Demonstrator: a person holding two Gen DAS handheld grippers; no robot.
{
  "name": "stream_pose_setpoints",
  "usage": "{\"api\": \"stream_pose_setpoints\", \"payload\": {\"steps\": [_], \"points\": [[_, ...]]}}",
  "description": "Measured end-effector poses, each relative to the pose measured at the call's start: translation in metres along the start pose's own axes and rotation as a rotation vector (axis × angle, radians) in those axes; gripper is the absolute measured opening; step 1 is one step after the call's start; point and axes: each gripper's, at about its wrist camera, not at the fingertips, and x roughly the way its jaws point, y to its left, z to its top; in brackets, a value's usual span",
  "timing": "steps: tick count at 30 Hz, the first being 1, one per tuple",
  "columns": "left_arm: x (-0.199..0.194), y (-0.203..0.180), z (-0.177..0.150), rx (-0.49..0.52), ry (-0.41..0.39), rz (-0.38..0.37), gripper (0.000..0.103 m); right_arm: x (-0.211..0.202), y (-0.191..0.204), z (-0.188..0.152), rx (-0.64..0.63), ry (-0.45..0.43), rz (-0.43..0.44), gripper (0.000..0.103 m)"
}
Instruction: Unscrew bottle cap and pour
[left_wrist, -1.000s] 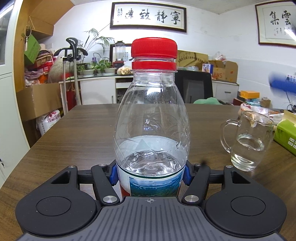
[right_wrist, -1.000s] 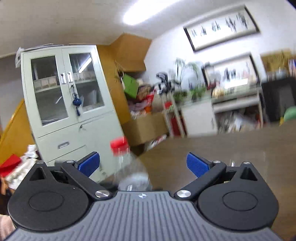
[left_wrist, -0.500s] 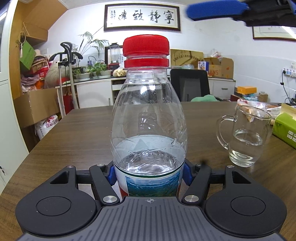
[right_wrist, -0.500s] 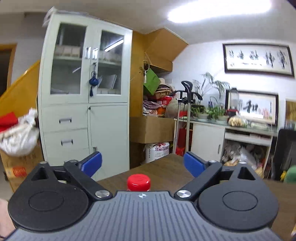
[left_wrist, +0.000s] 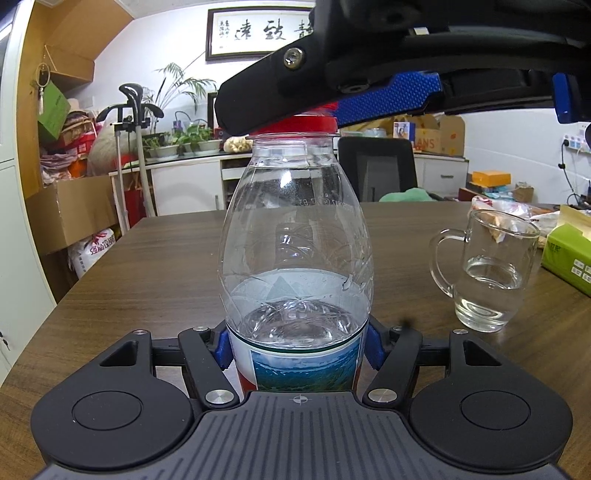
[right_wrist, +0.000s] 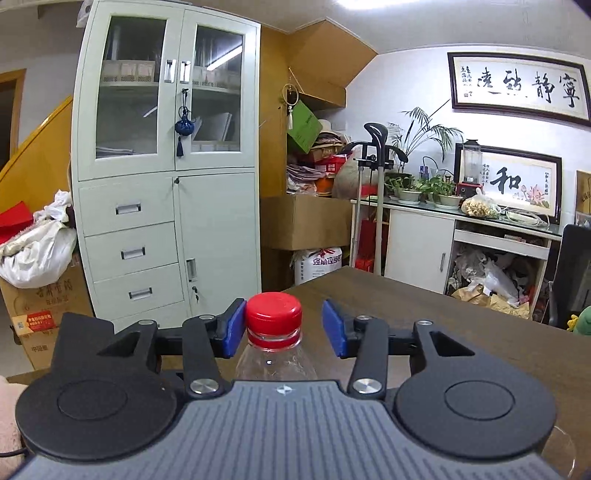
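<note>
A clear plastic bottle with a red cap stands upright on the brown table, about a third full of water. My left gripper is shut on the bottle's labelled lower body. My right gripper is at cap height, its blue pads on either side of the cap; the left pad is at the cap, the right pad stands off with a gap. In the left wrist view the right gripper covers most of the cap. A glass mug with a little water stands to the right.
A green tissue box and a crumpled bag lie at the table's right edge behind the mug. A black office chair stands behind the table. Cabinets, boxes and plants line the room's walls beyond the table.
My right gripper has swung in from the side and come down around the cap, with its jaws narrowed. The left gripper still holds the bottle in the same place.
</note>
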Motion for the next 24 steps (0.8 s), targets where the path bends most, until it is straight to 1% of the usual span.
{"api": "stream_pose_setpoints", "payload": {"steps": [5,7,11,17,21,24], "points": [[-0.0003,0.0007,0.0001,0.001,0.000,0.001,0.068,-0.0062,0.0055,0.0011,-0.023,-0.018,-0.003,0.043],[-0.0004,0.0010,0.0002,0.002,-0.001,0.001,0.068,-0.0055,0.0061,0.0022,-0.024,-0.017,-0.003,0.041],[0.0023,-0.0046,0.0018,0.004,-0.005,0.004,0.068,-0.0008,0.0055,0.0028,-0.015,0.000,0.004,0.032],[0.0034,-0.0054,0.0025,0.005,-0.007,0.002,0.068,0.0001,0.0059,0.0024,-0.006,-0.001,-0.003,0.032],[0.0046,-0.0053,0.0031,0.000,-0.009,0.005,0.064,0.0003,0.0062,0.0022,-0.003,0.000,-0.003,0.032],[0.0057,-0.0057,0.0036,-0.002,-0.010,0.005,0.063,0.0011,0.0069,0.0030,0.001,0.001,-0.012,0.032]]}}
